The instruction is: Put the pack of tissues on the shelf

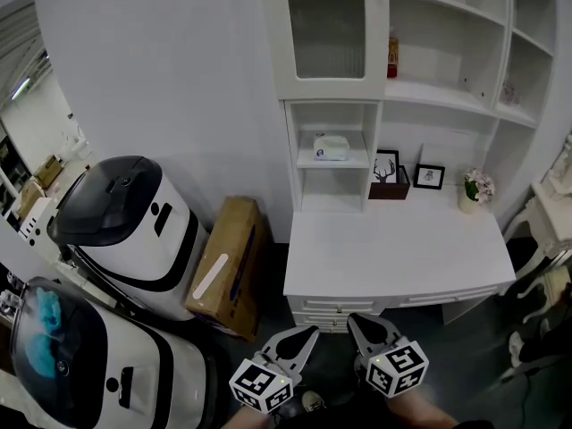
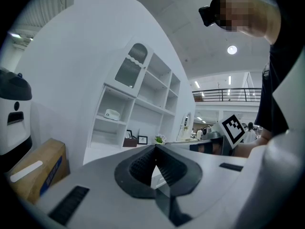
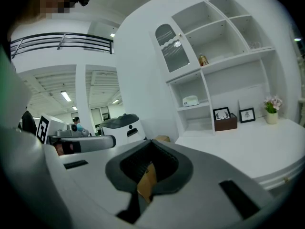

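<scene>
Left grey gripper [image 1: 304,336] and right grey gripper [image 1: 357,323] closed, empty; small white tissue pack [image 1: 331,146] apparently on white shelf [image 1: 356,160] already, only backing away left.

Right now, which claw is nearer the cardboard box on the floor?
Left. The left claw hangs just right of the cardboard box; the right claw lies beyond the left one, farther right.

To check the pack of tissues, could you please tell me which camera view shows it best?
The head view: the pack of tissues lies on a narrow shelf, seen largest and from above. The right gripper view shows it smaller, from the side; the left gripper view shows it smallest.
</scene>
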The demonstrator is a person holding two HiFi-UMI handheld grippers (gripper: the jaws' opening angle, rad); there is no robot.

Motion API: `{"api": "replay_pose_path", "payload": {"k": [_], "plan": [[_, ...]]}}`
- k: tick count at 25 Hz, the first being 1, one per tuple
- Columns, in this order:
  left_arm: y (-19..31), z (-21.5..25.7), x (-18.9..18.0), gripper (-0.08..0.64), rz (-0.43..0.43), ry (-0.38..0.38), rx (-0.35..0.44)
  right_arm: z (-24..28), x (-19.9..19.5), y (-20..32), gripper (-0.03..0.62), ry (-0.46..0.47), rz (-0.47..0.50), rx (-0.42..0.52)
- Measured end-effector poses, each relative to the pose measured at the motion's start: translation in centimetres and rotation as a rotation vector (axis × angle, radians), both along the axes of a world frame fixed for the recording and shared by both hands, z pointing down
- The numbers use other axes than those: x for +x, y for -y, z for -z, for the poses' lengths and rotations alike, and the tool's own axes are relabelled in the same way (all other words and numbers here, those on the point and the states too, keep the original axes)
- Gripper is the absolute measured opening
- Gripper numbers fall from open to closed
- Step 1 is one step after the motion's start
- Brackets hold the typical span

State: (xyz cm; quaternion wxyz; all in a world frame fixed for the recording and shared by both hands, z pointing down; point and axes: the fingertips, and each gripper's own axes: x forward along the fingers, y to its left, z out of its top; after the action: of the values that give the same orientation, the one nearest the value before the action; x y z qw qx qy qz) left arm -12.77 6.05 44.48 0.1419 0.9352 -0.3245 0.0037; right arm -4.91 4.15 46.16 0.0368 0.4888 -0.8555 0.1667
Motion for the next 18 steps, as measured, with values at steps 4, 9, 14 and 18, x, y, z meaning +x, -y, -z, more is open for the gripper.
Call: {"api": "replay_pose_path", "payload": {"k": [4, 9, 14, 18], "plan": [[-0.08, 0.09, 0.31, 0.003, -0.005, 0.003, 0.000, 0.07, 0.45, -0.09, 0.003, 0.002, -0.007, 0.000], [-0.18, 0.06, 0.30, 0.003, -0.010, 0.004, 0.000, 0.00, 0.48, -0.22, 0.003, 0.004, -0.012, -0.002], [-0.11, -0.35, -0.02, 0.003, -0.005, 0.011, -0.008, -0.24, 0.17, 0.07, 0.003, 0.010, -0.007, -0.006], [0.06, -0.50, -0.29, 0.003, -0.001, 0.013, -0.011, -0.41, -0.03, 0.33, 0.004, 0.013, -0.005, -0.011]]}}
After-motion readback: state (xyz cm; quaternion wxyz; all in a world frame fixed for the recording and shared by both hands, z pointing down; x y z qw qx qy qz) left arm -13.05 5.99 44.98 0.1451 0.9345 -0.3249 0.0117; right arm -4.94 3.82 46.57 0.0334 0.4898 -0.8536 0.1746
